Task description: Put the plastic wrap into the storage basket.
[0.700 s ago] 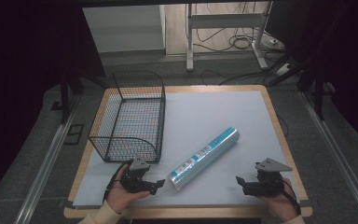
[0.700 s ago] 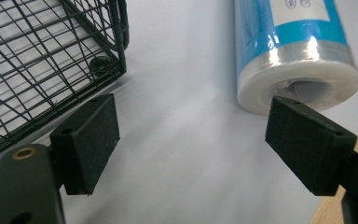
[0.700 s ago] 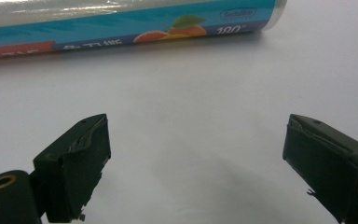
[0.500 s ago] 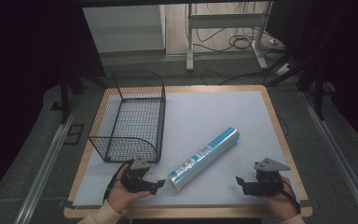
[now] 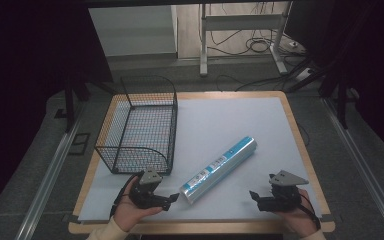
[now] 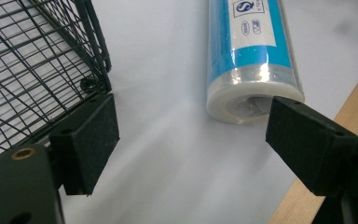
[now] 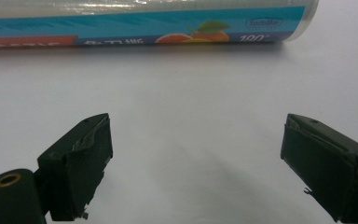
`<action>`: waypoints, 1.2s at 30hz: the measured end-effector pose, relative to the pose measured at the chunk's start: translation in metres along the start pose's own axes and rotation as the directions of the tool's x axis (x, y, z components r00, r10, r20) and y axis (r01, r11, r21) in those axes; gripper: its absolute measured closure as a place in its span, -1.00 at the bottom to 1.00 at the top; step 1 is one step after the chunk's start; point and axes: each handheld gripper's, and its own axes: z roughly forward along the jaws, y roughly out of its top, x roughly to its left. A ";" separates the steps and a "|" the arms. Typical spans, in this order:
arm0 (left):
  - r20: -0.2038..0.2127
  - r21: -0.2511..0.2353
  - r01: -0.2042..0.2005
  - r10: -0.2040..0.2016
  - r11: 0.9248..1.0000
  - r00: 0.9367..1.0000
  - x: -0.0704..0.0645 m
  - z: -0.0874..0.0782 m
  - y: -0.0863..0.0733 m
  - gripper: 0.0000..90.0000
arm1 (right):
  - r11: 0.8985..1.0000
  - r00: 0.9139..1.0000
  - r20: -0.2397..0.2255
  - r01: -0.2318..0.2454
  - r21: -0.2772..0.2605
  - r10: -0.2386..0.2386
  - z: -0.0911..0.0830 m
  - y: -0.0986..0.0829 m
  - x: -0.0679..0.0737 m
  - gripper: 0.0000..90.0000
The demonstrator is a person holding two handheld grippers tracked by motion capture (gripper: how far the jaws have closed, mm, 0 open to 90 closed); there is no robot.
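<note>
A roll of cling film (image 5: 219, 169) lies flat on the white-covered surface (image 5: 240, 120), its long axis running from about 7 o'clock to 1 o'clock in the high view, the near cap end pointing toward the person's left hand. The left gripper (image 5: 171, 199) sits at the roll's 8 o'clock, just beside that cap end; its jaws stand wide apart and hold nothing. In the left gripper view, the roll (image 6: 251, 56) lies ahead at 1 o'clock, its round end close to the right-hand jaw, though whether they touch cannot be told, while the other jaw sits close to the corner of a black wire basket (image 6: 37, 65).

The right gripper (image 5: 253, 196) rests well apart from the roll, at the roll's 4 o'clock, jaws also wide and empty. In the right gripper view, the roll (image 7: 149, 23) lies crosswise at 12 o'clock, its printed blue side facing the camera, with bare white covering between it and the jaws.

The basket (image 5: 139, 131) stands at the surface's 9 o'clock side, near the roll's cap end but apart from it. Open white room spreads from 12 to 3 o'clock beyond the roll. The wooden edge (image 5: 300, 145) rims the surface; in the left gripper view that edge (image 6: 349, 102) runs just beside the right-hand jaw.
</note>
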 end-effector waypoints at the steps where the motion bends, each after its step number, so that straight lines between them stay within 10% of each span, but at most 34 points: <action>1: -0.005 0.003 -0.003 0.003 1.000 1.000 0.001 0.000 0.001 -0.62 | 1.000 1.000 0.000 0.000 -0.007 0.000 -0.001 0.000 -0.001 -0.79; 36: -0.026 0.041 -0.036 0.037 0.999 0.999 -0.016 -0.007 0.040 -0.62 | 1.000 0.999 0.027 -0.020 -0.024 0.021 -0.005 -0.002 -0.005 -0.78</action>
